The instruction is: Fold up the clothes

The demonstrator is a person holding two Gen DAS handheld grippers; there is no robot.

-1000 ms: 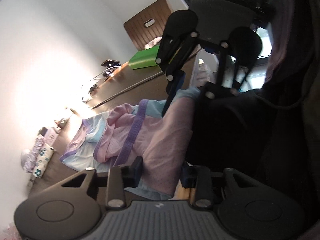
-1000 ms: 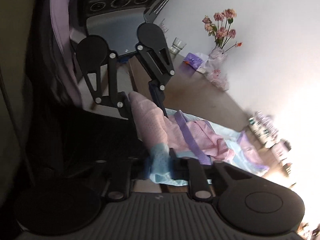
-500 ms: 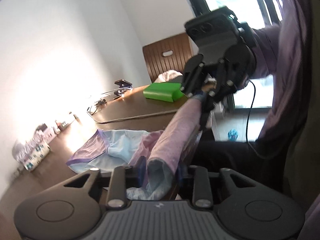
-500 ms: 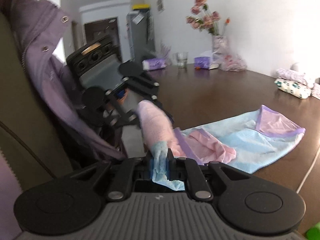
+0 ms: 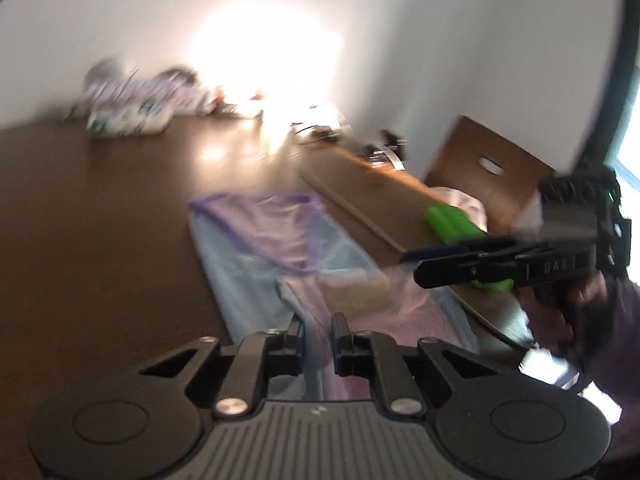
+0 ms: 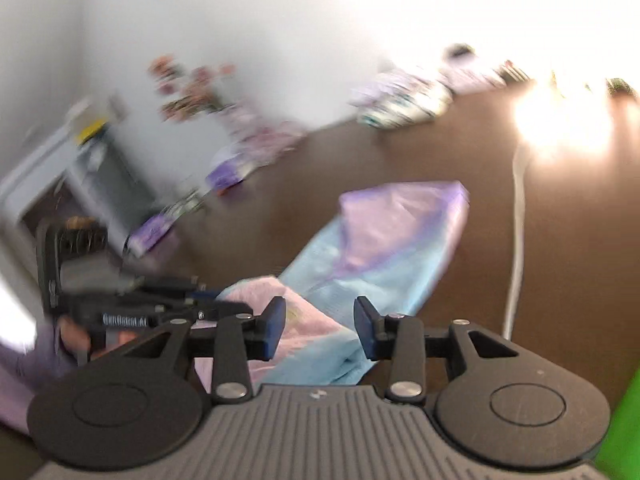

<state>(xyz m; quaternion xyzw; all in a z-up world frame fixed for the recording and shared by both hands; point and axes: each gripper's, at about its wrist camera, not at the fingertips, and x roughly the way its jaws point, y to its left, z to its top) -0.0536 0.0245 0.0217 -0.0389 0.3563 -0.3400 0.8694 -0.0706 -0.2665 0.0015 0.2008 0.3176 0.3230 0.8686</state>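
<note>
My left gripper [image 5: 317, 340] pinches a fold of the pink-and-blue garment [image 5: 288, 248] stretching ahead on the table [image 5: 100, 220], while my right gripper [image 6: 320, 328] gapes empty above its near end, so I judge a fold mid-lay, needing release next.

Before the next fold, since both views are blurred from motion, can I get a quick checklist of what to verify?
1. Left gripper holds the garment: cannot tell; cloth runs between narrowly spaced fingers.
2. Right gripper released: ok, jaws wide apart above the cloth.
3. Garment lies on the table: ok, far end spread flat.
4. Near end smooth: not ok, the pink layer is bunched.
5. White cable off the garment: ok, beside it.
6. Green box off the garment: ok.
</note>
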